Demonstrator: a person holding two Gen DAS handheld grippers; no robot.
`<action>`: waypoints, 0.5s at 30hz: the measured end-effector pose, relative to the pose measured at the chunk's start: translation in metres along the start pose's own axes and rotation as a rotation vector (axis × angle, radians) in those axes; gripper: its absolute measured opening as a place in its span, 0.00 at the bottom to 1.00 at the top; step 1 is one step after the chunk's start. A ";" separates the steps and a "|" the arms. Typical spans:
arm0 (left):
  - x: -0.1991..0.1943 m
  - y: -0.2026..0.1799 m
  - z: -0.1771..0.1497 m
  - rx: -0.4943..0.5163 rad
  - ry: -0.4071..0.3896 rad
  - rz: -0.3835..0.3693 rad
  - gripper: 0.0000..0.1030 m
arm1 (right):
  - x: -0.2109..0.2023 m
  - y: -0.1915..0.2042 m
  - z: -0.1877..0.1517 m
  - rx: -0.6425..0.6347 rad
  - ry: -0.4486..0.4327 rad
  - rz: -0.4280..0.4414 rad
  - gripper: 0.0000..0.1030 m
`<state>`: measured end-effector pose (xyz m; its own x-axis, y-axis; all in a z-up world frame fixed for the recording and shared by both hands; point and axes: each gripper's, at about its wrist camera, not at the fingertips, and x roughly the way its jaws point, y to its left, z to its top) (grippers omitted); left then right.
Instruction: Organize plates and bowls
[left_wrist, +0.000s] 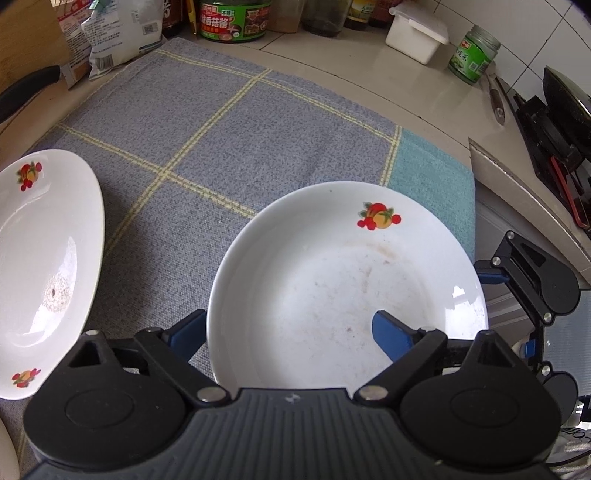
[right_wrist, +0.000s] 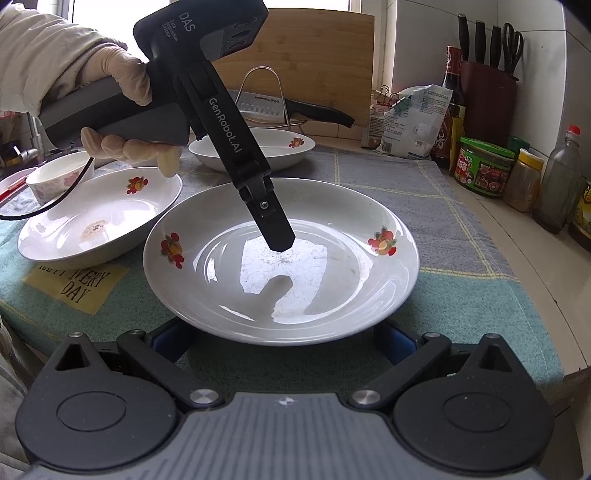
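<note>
Slippage was my main worry. The middle plate (right_wrist: 332, 258) sat flat on the checked cloth (left_wrist: 221, 129), just beside a second plate (left_wrist: 48, 240). My left tongs (left_wrist: 291, 325) stood apart, straddling the plate's rim, one finger (left_wrist: 391, 332) inside the dish and the other outside, neither visibly pressing. My right tongs (right_wrist: 282, 339) were spread wide at another part of the rim, holding nothing. I judged that a pinch on so glossy and sloped a rim could skid off, or raise one side only, so the plate would tip, slide and knock its neighbour; two lifts out of step could do likewise.
</note>
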<state>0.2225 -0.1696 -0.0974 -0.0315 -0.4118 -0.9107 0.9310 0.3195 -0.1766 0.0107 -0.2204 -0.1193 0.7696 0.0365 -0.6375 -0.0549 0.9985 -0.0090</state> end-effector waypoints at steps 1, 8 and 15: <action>0.000 0.001 0.000 0.001 0.001 -0.010 0.91 | 0.000 0.000 0.000 0.001 -0.002 -0.002 1.00; -0.001 0.006 0.003 -0.040 0.006 -0.051 0.91 | 0.003 -0.003 0.003 -0.020 0.013 0.026 1.00; -0.002 0.008 0.005 -0.072 0.016 -0.058 0.80 | 0.004 -0.007 0.006 -0.043 0.027 0.057 1.00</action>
<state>0.2321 -0.1700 -0.0951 -0.0908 -0.4183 -0.9038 0.8989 0.3562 -0.2551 0.0180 -0.2268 -0.1175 0.7470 0.0914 -0.6585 -0.1256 0.9921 -0.0049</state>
